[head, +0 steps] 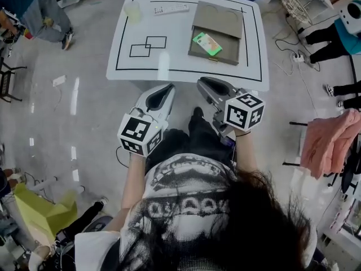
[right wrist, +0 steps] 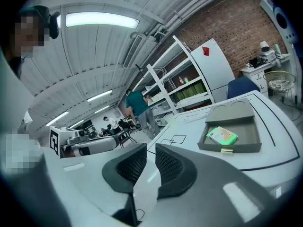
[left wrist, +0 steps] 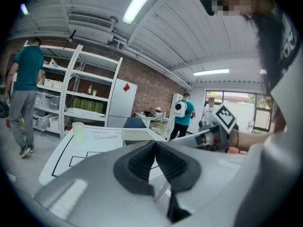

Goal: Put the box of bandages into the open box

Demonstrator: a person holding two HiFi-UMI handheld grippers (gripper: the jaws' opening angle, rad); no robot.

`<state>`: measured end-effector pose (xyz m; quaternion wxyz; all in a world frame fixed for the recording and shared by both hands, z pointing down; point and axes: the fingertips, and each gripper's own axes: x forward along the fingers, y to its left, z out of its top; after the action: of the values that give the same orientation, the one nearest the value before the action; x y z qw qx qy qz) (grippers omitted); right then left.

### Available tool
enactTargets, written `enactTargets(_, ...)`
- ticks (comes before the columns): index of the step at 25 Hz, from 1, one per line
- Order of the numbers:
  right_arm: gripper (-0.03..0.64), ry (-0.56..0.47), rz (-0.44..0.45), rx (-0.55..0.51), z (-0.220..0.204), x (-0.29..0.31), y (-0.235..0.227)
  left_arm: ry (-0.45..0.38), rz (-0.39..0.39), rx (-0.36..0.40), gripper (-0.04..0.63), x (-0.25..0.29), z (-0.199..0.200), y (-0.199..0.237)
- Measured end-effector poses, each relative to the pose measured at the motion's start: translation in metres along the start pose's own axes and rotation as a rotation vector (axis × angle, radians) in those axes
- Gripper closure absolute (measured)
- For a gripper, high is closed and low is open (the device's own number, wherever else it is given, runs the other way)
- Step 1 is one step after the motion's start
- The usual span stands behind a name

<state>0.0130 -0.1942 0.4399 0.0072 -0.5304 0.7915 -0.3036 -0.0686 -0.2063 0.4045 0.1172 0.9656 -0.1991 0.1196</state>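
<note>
The box of bandages [head: 207, 43], green and flat, lies inside the open box [head: 228, 51], near its left front corner and a little skewed. In the right gripper view it [right wrist: 221, 135] rests on the floor of that box, below the rim. I judge the task as done, or nearly.

The open box stands on the right half of the white desk [head: 141, 24], its front wall close to the black line drawn around the desk top. Both grippers are well apart from it, held before the person's body, off the desk's near edge. The left gripper [head: 164, 90] has its fingers [left wrist: 142, 162] pressed together on nothing. The right gripper [head: 207, 85] has its fingers [right wrist: 171, 167] at a narrow gap, also with nothing in it.

The risk I see is small. If a gripper went in to straighten the bandages, it could catch the front wall and push the box toward the desk's edge.

There is wide room on the left half, which carries only 2 drawn squares [head: 148, 46]. A pale cup [head: 132, 10] stands at the far edge.
</note>
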Motion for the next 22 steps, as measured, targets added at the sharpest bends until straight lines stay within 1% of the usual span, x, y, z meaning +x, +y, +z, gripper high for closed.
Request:
enactTargets(5, 0.566, 0.002, -0.022, 0.006, -0.017, -0.008, 0.026, 0.001, -0.033, -0.012, 0.595, -0.019, -0.01, -0.006)
enactTargets(10, 0.574, 0.01, -0.023, -0.007, -0.022, -0.011, 0.04, -0.013, -0.047, -0.022, 0.595, -0.027, -0.012, -0.011)
enactTargets(17, 0.591, 0.009, -0.013, -0.019, -0.025, -0.019, 0.049, -0.021, -0.058, -0.021, 0.595, -0.03, -0.013, -0.022)
enactTargets(22, 0.598, 0.009, -0.002, -0.021, -0.031, -0.037, 0.048, -0.011, -0.06, -0.02, 0.595, -0.022, -0.016, -0.044)
